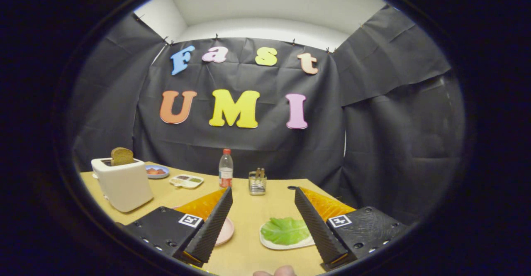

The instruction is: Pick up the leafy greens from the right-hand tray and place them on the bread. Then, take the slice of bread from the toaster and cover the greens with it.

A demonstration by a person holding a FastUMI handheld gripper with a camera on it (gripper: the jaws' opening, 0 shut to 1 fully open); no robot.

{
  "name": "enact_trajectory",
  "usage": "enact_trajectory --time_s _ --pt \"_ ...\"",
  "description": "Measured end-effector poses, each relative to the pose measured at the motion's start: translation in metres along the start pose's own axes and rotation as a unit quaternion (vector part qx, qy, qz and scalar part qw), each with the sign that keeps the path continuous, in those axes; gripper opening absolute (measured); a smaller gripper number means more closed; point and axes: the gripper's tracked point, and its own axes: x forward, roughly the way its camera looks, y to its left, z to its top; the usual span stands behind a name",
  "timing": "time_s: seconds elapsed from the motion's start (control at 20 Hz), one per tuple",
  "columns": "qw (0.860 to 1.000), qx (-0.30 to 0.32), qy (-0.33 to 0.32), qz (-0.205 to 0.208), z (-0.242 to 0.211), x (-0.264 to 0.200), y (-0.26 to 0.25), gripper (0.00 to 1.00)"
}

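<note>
While the gripper (262,193) hangs above the bench (249,213) with its two fingers spread wide apart and nothing between them, no part of the task is yet done. The leafy greens (285,230) lie flat on a white tray (274,245), low between the fingers and close against the inner face of the right finger, which covers the tray's right end. A pink plate (226,230) sits just behind the left finger; whether bread lies on it cannot be told, since the finger hides most of it. The toaster (123,184) stands well apart to the left, with a brown slice of bread (121,156) standing upright in its slot.

Risks from this position:
- The greens sit off-centre toward the right finger. A straight descent would likely land that finger on the leaf or the tray rim instead of straddling the leaf.
- The leaf looks thin and limp (a judgement from its flat, rumpled surface). Closing too high would miss it; closing too low could pinch the tray and drag it.
- The tray is light-looking and may slide or tip if struck.
- The placement target is hidden, so the drop could be misjudged.

Orientation: the leaf's long axis runs roughly across the fingers, left to right, with a slight tilt. Which end is the stem cannot be told. The toaster slice stands on edge, long axis vertical.
</note>
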Motion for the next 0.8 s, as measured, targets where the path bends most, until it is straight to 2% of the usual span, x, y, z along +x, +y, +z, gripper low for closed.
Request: enact_trajectory --time_s 0.25,0.5,0.6,0.8 --pt "0.999 -0.008 0.025 -0.032 -0.002 0.019 -0.058 0.94" --pt "0.993 0.044 0.105 -0.02 -0.045 0.047 -0.088 0.94" --pt "0.986 0.079 0.145 -0.014 -0.063 0.058 -0.096 0.94" --pt "0.955 0.173 0.239 -0.022 -0.114 0.078 -0.104 0.96"
